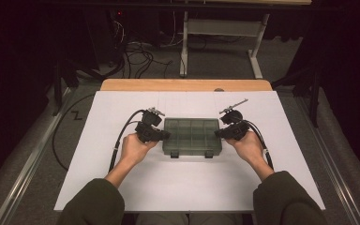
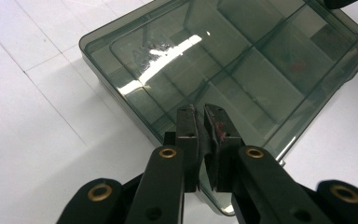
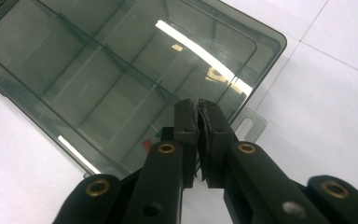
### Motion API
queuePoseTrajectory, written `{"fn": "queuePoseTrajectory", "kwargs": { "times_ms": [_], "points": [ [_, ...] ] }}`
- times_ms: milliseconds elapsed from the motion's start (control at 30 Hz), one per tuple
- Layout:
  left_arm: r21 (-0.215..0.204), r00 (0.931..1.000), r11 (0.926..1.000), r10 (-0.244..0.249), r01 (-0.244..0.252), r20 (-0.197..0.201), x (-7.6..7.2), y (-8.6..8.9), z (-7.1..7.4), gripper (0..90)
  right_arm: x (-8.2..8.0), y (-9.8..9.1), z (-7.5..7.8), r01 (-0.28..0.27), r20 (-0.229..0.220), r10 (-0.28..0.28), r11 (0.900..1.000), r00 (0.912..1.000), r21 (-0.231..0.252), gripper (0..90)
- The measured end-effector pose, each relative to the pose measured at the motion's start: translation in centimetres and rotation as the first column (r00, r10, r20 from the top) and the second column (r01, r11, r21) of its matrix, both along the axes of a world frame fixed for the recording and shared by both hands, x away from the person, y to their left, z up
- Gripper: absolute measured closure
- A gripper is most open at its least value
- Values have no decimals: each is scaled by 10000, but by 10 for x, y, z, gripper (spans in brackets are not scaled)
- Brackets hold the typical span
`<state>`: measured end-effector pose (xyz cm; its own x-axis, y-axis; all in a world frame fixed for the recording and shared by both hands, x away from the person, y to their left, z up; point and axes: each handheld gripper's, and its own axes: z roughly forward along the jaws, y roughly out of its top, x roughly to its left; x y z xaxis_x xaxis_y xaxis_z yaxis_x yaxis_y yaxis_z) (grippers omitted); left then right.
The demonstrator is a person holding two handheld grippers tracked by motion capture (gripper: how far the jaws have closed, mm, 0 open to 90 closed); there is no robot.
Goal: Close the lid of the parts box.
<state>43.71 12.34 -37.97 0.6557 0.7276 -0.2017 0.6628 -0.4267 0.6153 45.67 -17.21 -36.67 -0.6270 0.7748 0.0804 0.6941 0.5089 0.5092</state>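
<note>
A: Position of the box?

B: The compartment organizer box sits flat at the middle of the white counter, lid shut. It is smoky, translucent grey-green plastic, rectangular with rounded corners. Two small latches show on its near edge in the high view.

A: Surface detail?

B: The lid is glossy and smooth, and bright streaks of light reflect off it in both claw views. A raised rectangular panel is moulded into the lid. Through it, thin straight dividers form a grid of rectangular cells. A small dark reddish patch shows in one cell in the left claw view; I cannot tell what it is.

A: Left claw?

B: The left claw is at the box's left end, jaws together with a narrow slit between the matte black pads, nothing between them. The tips lie over the box's edge; I cannot tell whether they touch it. Brass-coloured rivets sit in the black linkage arms.

A: Right claw?

B: The right claw is at the box's right end, jaws likewise together and empty, with ribbed pad faces. A pale slotted tab juts from the box just beside the tips.

A: Counter?

B: Matte white sheet with faint straight seams, and a wood strip along the far edge.
</note>
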Motion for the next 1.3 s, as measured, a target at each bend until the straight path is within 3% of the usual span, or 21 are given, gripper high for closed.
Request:
{"fn": "queuePoseTrajectory", "kwargs": {
  "times_ms": [200,633,1033,1300],
  "points": [
    [10,9999,10000,83,-83,66,0,3,2,816,0,-1,0,50,65,-50,10000,10000,-7,876],
    [37,9985,9995,305,-307,451,-2,5,7,652,-1,-8,7,177,281,-180,9998,9994,114,848],
    [-302,9934,9972,711,-687,897,-6,12,15,505,-4,-12,13,220,534,-242,9989,9983,417,789],
    [-573,9894,9943,963,-904,1092,-8,19,21,463,-6,-16,16,226,595,-265,9976,9979,652,728]
  ]
}}
